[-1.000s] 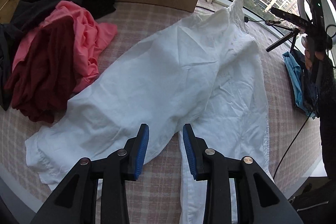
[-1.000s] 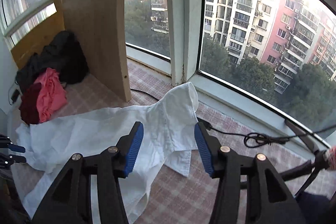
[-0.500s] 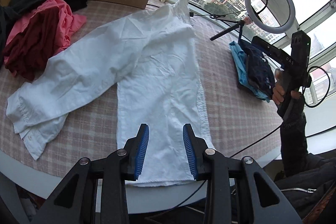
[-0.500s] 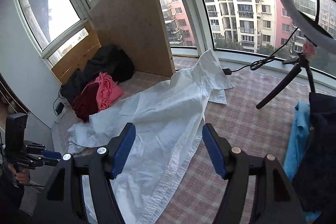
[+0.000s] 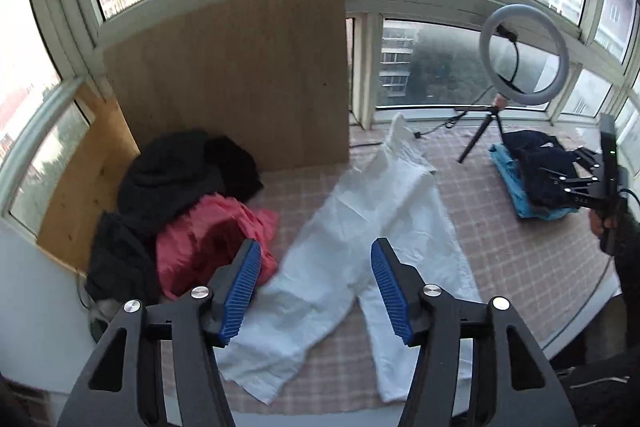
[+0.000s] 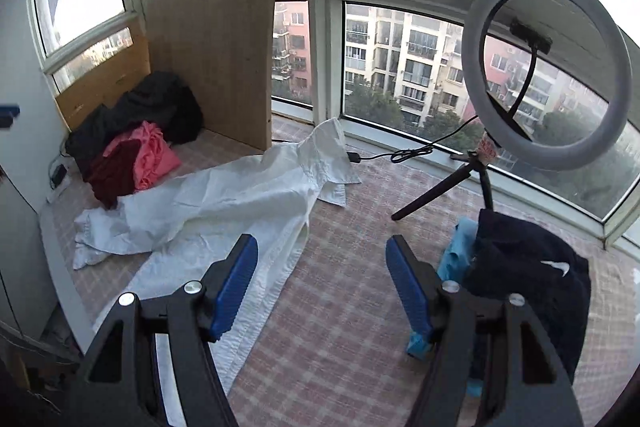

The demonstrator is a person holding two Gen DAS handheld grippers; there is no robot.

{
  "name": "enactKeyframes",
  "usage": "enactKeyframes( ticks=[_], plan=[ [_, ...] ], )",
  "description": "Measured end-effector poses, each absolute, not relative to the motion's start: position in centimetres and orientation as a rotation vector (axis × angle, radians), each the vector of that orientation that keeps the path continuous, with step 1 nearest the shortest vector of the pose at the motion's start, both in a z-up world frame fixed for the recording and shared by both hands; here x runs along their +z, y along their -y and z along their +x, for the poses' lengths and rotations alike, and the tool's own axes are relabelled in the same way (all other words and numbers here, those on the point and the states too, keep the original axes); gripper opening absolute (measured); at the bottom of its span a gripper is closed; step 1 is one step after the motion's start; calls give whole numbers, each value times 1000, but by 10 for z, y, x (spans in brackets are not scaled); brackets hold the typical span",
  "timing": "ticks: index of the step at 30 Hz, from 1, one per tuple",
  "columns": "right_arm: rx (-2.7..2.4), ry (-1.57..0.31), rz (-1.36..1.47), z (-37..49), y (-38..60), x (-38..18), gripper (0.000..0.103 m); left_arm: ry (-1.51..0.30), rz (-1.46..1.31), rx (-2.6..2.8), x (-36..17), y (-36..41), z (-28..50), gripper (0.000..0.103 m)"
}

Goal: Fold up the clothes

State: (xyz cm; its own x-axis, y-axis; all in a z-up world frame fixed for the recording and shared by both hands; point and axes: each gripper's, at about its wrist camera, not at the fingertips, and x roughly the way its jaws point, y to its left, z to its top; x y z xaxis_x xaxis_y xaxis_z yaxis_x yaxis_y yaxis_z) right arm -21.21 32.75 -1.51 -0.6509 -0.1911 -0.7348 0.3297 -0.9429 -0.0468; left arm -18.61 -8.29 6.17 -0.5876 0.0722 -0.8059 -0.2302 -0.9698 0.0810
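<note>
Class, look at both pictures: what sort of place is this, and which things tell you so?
Probably a glazed balcony or sunroom in a high flat, set up for filming: windows overlooking apartment blocks, a ring light on a tripod, and clothes such as a white shirt on a checked cloth.

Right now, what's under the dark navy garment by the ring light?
A light blue garment lies under the dark navy garment, edges poking out. Anything else beneath is covered.

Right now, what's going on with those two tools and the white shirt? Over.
Left tool open, jaws just widened, nothing between. Right tool open, empty. White shirt spread flat, unfolded. Ring light beside it, not blocking.
</note>
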Motion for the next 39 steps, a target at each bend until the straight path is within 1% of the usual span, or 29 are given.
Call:
enactKeyframes(
  ticks=[2, 4, 5, 8, 11, 13, 16, 19, 22, 23, 25, 26, 27, 28, 31, 38, 39],
  plan=[
    [-2649, -386, 1145, -230, -312, -23, 66, -302, -1345, 2608, 41, 72, -232, 55],
    [-2638, -373, 1209, -259, -302, -36, 66, -267, -1404, 2510, 5, 55, -275, 55],
    [-2631, -365, 1241, -273, -298, -43, 66, -256, -1449, 2461, -20, 45, -291, 55],
    [-2574, -276, 1338, -306, -292, -76, 66, -302, -1581, 2310, -104, 14, -328, 55],
    [-2532, -163, 1418, -323, -294, -116, 66, -341, -1677, 2219, -171, -5, -358, 55],
    [-2510, -137, 1463, -330, -296, -140, 66, -355, -1730, 2206, -203, -5, -383, 55],
    [-2495, -137, 1513, -336, -299, -169, 66, -332, -1791, 2201, -235, 1, -414, 55],
    [-2453, -78, 1560, -340, -304, -188, 66, -324, -1825, 2177, -254, 5, -424, 54],
    [-2433, -31, 1578, -339, -307, -200, 66, -353, -1816, 2150, -262, -1, -420, 53],
    [-2437, -20, 1580, -338, -308, -202, 66, -368, -1816, 2142, -264, -3, -417, 51],
    [-2433, -10, 1587, -336, -308, -208, 66, -398, -1816, 2125, -269, -7, -412, 43],
    [-2431, 0, 1593, -336, -308, -210, 66, -413, -1816, 2117, -271, -9, -409, 26],
    [-2424, 15, 1598, -336, -308, -213, 66, -425, -1816, 2110, -273, -10, -406, 5],
    [-2418, 31, 1602, -336, -308, -214, 66, -423, -1814, 2115, -273, -10, -404, 1],
    [-2407, 52, 1596, -336, -307, -216, 66, -416, -1795, 2140, -270, -7, -399, 1],
    [-2395, 52, 1577, -341, -308, -216, 66, -429, -1749, 2342, -245, 15, -403, 0],
    [-2388, 69, 1582, -344, -309, -218, 63, -421, -1764, 2333, -248, 17, -404, 1]
  ],
)
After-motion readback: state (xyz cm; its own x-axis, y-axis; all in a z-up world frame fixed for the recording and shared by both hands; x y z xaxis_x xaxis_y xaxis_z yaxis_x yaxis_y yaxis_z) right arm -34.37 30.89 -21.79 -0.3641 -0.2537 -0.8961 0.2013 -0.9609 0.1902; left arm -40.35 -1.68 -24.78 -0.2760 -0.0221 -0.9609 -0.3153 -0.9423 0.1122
